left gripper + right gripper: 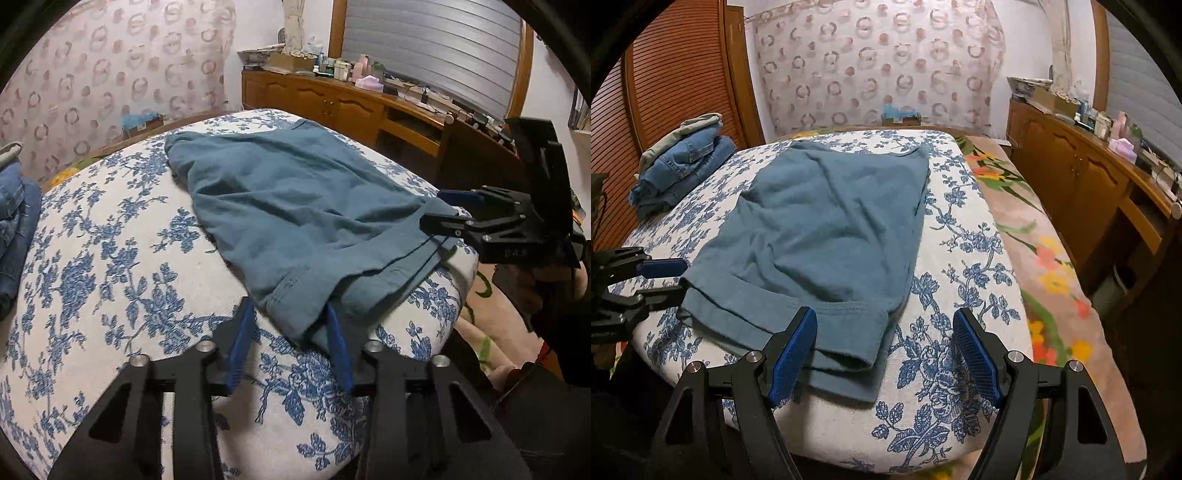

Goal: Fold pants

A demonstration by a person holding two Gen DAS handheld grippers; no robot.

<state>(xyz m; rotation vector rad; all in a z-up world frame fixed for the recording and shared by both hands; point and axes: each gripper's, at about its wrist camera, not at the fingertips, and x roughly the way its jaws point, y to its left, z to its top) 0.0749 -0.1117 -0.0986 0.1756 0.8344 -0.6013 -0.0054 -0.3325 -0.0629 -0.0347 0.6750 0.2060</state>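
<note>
The teal pants (295, 206) lie spread flat on the bed (110, 277), over its blue-flowered white cover, with the leg hems at the near edge and the waist toward the far wall.

My left gripper (291, 350) sits at the near left corner of the hem. Its blue pads (242, 350) stand on either side of the folded hem corner, one out on the bare cover and the other tucked against the cloth edge. The pads are partly drawn in but do not press the fabric from both sides, so nothing is clamped.

My right gripper (886, 354) hovers over the other hem corner, its jaws wide apart. The left pad (794, 358) lies over the cloth and the right one is over the flowered cover, clear of the pants; it grips nothing.

A stack of folded jeans (683, 162) rests at the far left of the bed, well apart from the pants. A wooden sideboard (1089, 177) with small clutter on top runs along the right wall, and a flowered blanket (1034, 240) shows beside the bed.
</note>
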